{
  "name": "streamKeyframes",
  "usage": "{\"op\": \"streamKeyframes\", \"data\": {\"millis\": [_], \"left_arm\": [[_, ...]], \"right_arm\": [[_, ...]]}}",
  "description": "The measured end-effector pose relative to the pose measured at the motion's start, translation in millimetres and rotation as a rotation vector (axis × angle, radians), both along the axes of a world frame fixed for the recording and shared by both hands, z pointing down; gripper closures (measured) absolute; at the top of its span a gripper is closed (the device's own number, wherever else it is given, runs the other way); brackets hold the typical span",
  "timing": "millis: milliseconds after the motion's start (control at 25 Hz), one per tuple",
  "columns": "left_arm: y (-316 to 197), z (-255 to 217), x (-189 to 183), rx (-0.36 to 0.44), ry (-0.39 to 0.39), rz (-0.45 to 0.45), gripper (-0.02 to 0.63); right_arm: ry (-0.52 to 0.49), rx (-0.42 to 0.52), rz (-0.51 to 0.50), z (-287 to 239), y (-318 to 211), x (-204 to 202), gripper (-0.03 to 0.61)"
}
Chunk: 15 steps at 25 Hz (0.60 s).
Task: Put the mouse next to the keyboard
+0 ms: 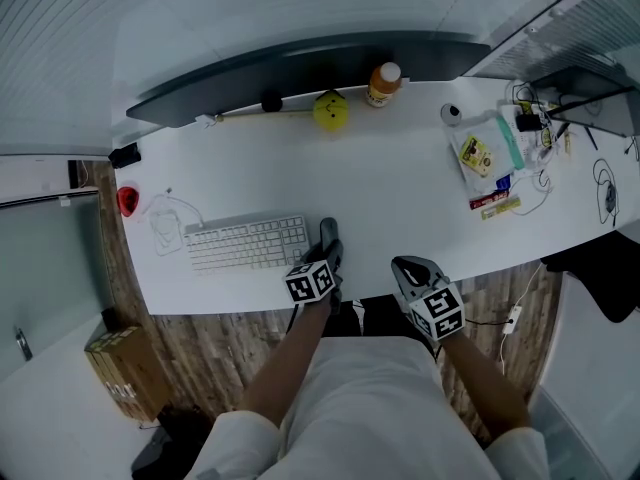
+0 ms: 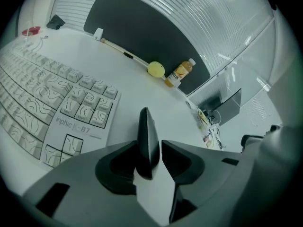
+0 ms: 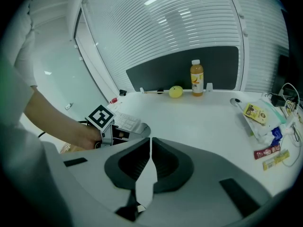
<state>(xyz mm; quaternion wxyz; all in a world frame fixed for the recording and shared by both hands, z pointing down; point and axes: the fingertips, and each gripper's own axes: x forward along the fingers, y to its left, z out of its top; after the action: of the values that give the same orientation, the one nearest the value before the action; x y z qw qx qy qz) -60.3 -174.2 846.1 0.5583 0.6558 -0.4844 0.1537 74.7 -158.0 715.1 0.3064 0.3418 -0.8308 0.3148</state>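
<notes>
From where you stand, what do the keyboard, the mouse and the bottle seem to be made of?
Keyboard: probably plastic, white and matt; moulded keys with no glare.
Mouse: likely plastic, black, smooth with a faint sheen along its edge.
Bottle: seemingly clear plastic, glossy; orange drink shows through, white cap on top.

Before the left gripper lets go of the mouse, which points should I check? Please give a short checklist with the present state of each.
1. The mouse sits between the jaws of the left gripper, which are closed on it: ok.
2. The mouse is beside the right end of the keyboard: ok.
3. The mouse already rests on the desk: cannot tell.
4. The right gripper is shut, empty and apart from the mouse: ok.
</notes>
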Motion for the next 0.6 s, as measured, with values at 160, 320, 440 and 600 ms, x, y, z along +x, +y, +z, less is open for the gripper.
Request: {"op": "streamKeyframes", "data": {"millis": [160,320,440,600], "left_arm": [[2,-1,1,0.006,-0.005,0.021,0.42],[1,-8,2,0.037,-0.028,0.052,0.377],[0,-13,-1,0.055,-0.042,0.062,0.37],[2,-17,-5,0.067,-0.062,0.07,0.364]], "right_arm": [[-0.002,-0.002,-0.006,1,1,-4,0.545],[-0.004,0.001,-0.02,0,2,-9,0.545],[-0.006,0.005,-0.028,-2,2,-12,0.545],[-0.01,0.012,-0.037,-5,1,-17,0.545]]}}
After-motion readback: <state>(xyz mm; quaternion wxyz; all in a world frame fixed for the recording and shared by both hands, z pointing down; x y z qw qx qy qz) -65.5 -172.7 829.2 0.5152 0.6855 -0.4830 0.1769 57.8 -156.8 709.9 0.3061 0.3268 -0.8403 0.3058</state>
